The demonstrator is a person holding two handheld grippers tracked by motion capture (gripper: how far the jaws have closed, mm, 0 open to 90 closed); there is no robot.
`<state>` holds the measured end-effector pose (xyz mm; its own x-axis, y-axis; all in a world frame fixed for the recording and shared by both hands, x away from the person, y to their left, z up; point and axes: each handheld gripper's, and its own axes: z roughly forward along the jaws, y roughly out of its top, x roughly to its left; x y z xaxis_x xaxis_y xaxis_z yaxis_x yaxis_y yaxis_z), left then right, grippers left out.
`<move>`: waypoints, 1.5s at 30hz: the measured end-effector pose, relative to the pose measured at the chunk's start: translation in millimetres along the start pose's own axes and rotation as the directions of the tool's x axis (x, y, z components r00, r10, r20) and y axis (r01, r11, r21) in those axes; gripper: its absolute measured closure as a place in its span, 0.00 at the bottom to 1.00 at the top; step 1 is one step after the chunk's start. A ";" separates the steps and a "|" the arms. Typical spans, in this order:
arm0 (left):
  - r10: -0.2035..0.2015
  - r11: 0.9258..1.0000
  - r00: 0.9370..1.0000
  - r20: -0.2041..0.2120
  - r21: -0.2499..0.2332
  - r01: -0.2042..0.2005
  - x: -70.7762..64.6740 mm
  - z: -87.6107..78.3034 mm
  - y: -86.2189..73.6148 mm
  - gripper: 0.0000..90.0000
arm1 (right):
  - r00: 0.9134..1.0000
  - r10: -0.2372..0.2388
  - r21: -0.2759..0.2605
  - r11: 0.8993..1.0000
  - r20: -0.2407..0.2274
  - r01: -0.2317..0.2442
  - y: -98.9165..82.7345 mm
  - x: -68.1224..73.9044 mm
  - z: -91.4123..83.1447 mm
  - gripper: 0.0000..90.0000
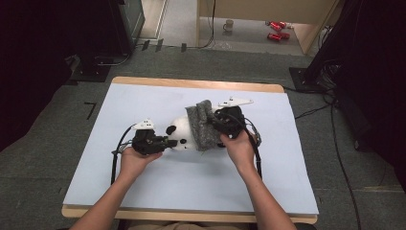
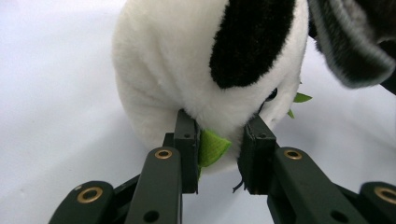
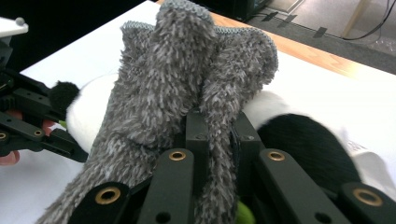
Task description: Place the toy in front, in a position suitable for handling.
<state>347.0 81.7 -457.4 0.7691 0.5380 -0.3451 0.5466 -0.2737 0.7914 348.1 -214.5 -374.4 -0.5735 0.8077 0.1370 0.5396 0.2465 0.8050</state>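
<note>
A black-and-white panda plush [image 1: 180, 130] lies in the middle of the pale mat [image 1: 191, 184]. A fuzzy grey cloth [image 1: 201, 125] is draped over its body. My left gripper [image 1: 167, 142] is at the plush's left end. In the left gripper view my left gripper [image 2: 221, 140] is shut on the white fur of the panda plush [image 2: 187, 60], beside a green felt leaf [image 2: 212, 147]. My right gripper [image 1: 217, 124] is at the cloth's right side. In the right gripper view my right gripper [image 3: 219, 140] pinches a fold of the grey cloth [image 3: 159, 88], with the panda's black limb [image 3: 306, 144] just right of it.
The mat covers a wooden table [image 1: 191, 84] with bare mat all around the plush. On the floor beyond are a mug [image 1: 229, 25] and red cans [image 1: 276, 29]. Dark equipment stands [image 1: 330, 52] and cables [image 1: 337, 143] flank the table.
</note>
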 end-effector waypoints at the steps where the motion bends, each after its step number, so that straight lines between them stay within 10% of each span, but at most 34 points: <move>1: 0.004 1.000 1.000 -0.003 -0.001 -0.004 0.1 0.0 -0.1 0.80 | 1.000 0.011 -0.002 1.000 -0.004 -0.011 0.0 -2.4 -1.4 0.91; 23: 0.002 1.000 1.000 -0.013 0.007 -0.002 8.6 0.1 1.5 0.80 | 0.989 0.142 -0.057 0.989 0.038 -0.140 -5.0 -41.8 -38.2 0.92; 33: 0.008 1.000 1.000 -0.016 0.002 -0.008 6.9 -0.4 0.9 0.78 | 0.992 0.055 -0.113 0.991 -0.115 -0.069 20.2 8.2 -51.6 0.92; 39: 0.003 1.000 1.000 -0.025 -0.007 -0.003 3.5 -0.6 1.0 0.78 | 0.980 -0.003 -0.088 0.996 -0.199 -0.015 22.7 42.2 -33.7 0.92; 45: 0.034 0.999 0.999 -0.024 -0.014 -0.034 -9.0 1.7 1.9 0.78 | 0.973 0.025 -0.021 0.999 -0.231 -0.031 9.7 47.0 1.6 0.92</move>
<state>341.7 75.0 -453.7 0.7789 0.5474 -0.3062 0.5157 -0.2810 0.8094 327.3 -173.3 -361.1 -0.6865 0.6683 0.2865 0.5436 0.2101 0.8126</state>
